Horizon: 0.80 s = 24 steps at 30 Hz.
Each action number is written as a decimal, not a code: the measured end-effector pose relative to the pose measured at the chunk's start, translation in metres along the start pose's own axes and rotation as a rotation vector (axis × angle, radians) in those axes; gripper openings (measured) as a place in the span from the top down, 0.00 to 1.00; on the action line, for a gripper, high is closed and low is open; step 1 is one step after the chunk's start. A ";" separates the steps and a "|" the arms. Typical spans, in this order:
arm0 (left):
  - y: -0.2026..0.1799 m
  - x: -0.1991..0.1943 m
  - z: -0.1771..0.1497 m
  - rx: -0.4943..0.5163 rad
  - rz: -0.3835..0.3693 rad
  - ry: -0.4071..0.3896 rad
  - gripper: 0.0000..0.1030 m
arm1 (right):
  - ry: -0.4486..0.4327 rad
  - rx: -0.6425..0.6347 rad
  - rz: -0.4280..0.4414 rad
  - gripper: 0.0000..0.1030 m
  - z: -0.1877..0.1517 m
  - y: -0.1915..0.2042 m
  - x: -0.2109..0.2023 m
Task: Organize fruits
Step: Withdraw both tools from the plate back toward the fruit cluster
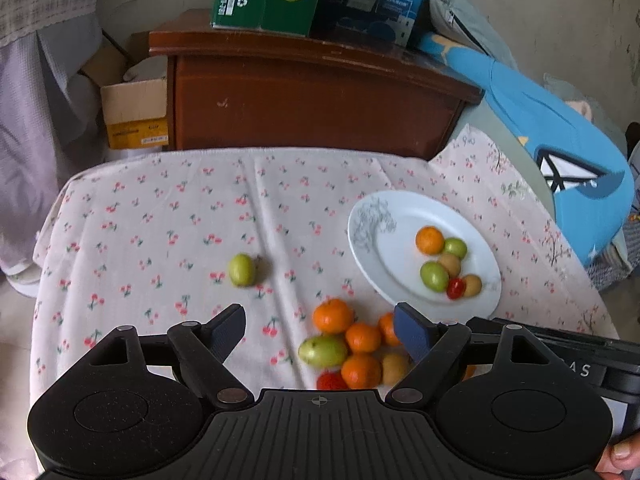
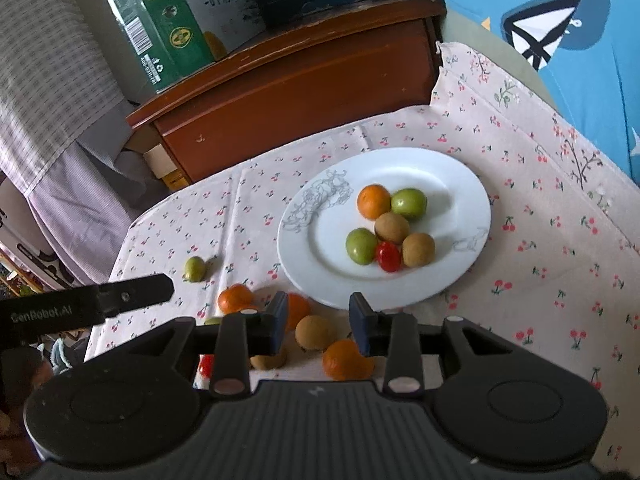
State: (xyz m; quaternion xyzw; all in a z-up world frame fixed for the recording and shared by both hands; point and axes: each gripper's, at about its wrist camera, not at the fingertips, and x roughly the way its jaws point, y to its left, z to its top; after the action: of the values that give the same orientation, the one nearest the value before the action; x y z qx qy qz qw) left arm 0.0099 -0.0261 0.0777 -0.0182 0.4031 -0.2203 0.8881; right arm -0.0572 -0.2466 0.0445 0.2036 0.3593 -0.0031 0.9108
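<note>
Left wrist: wide left hand-held gripper [image 1: 320, 330] hides the red fruit [image 1: 331, 381] (lower half).

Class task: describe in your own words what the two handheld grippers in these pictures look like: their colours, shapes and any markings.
Both are matte black plastic. The left gripper has a ribbed centre plate, two round discs at its sides, silver pivot pins and dark blue ribbed finger pads. The right gripper is built the same, with blue pads. In the right wrist view, the other gripper's black side bar reads "GenRobot.AI".
</note>
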 end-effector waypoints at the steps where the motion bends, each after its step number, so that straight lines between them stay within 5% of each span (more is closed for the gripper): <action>1: 0.000 -0.001 -0.003 0.002 0.005 0.004 0.20 | 0.002 0.000 0.000 0.66 -0.002 0.001 -0.001; 24: 0.005 -0.002 -0.055 0.041 0.046 0.087 0.18 | 0.052 0.037 -0.038 0.65 -0.053 -0.004 -0.019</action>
State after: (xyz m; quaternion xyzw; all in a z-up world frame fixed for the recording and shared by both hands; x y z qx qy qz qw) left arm -0.0290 -0.0129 0.0412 0.0188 0.4371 -0.2085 0.8747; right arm -0.1068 -0.2333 0.0207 0.2136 0.3866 -0.0217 0.8969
